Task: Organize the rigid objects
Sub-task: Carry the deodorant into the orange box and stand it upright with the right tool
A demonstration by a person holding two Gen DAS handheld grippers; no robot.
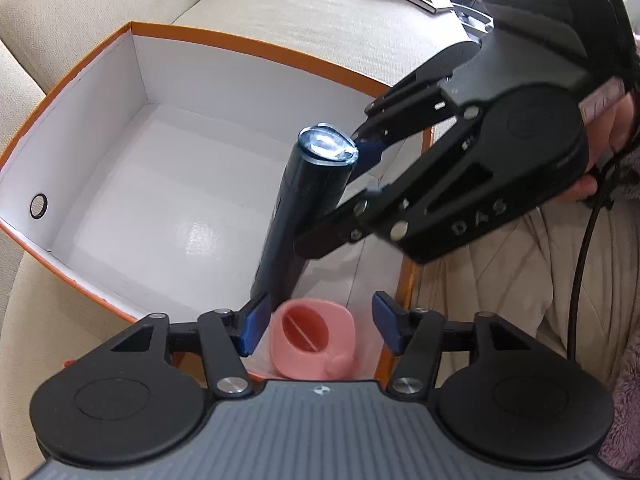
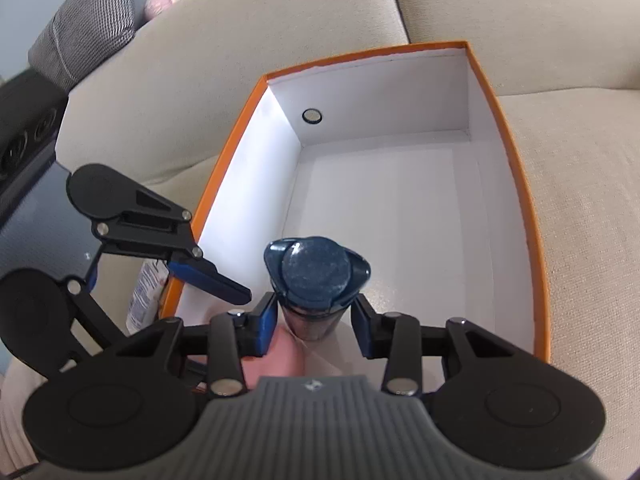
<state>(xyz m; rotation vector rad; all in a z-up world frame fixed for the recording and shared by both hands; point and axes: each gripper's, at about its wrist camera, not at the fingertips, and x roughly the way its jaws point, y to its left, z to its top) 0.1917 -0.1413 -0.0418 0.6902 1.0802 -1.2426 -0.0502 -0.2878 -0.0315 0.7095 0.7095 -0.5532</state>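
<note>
Right gripper (image 2: 314, 330) is clamped on the dark bottle (image 2: 316, 280), mid-frame over the box (image 2: 516, 184), left gripper (image 1: 320, 326) agape w/ nothing pinched above the pink cup (image 1: 314, 340); bottle looks stiff, slick, prob top-heavy, so grip mid-body.

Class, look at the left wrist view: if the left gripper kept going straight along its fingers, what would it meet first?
Most likely the pink cup lying between the left gripper fingers in the orange box; depth is uncertain.
</note>
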